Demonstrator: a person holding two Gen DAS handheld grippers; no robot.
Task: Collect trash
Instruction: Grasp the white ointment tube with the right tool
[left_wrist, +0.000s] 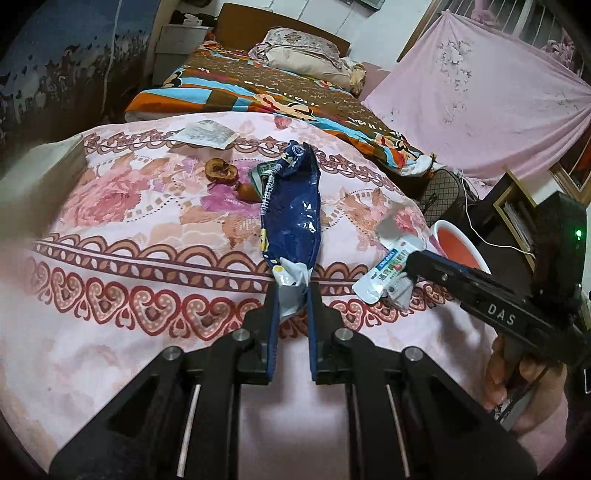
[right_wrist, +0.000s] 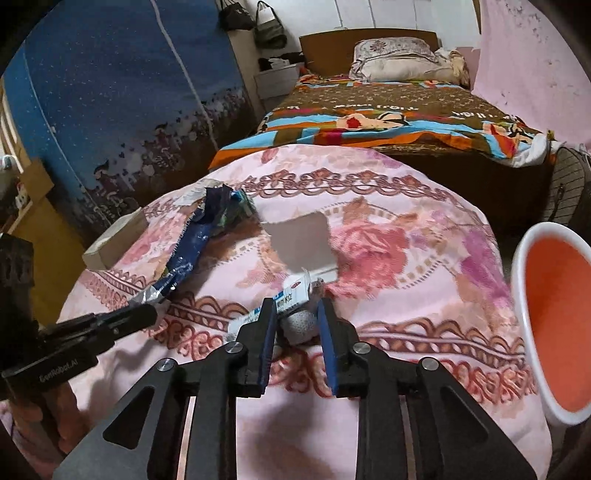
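Observation:
A long blue snack bag (left_wrist: 291, 214) lies on the pink flowered bedspread (left_wrist: 129, 229). My left gripper (left_wrist: 293, 291) is shut on the bag's torn silver end; in the right wrist view that gripper (right_wrist: 147, 314) comes in from the left with the bag (right_wrist: 192, 251) stretched away from it. A white printed wrapper (right_wrist: 291, 291) and a crumpled grey wad (right_wrist: 301, 325) lie between the jaws of my right gripper (right_wrist: 297, 308), which stand a little apart, open. The left wrist view shows the right gripper (left_wrist: 410, 267) low over that wrapper (left_wrist: 384, 273) at the bed's right edge.
A white bin with an orange inside (right_wrist: 554, 325) stands just off the bed's right edge. Farther up the spread lie a brown fruit peel (left_wrist: 221, 170), a green packet (left_wrist: 258, 175), a white paper packet (left_wrist: 205, 133) and a grey square scrap (right_wrist: 303, 240). A cardboard box (right_wrist: 114, 240) sits at the left edge.

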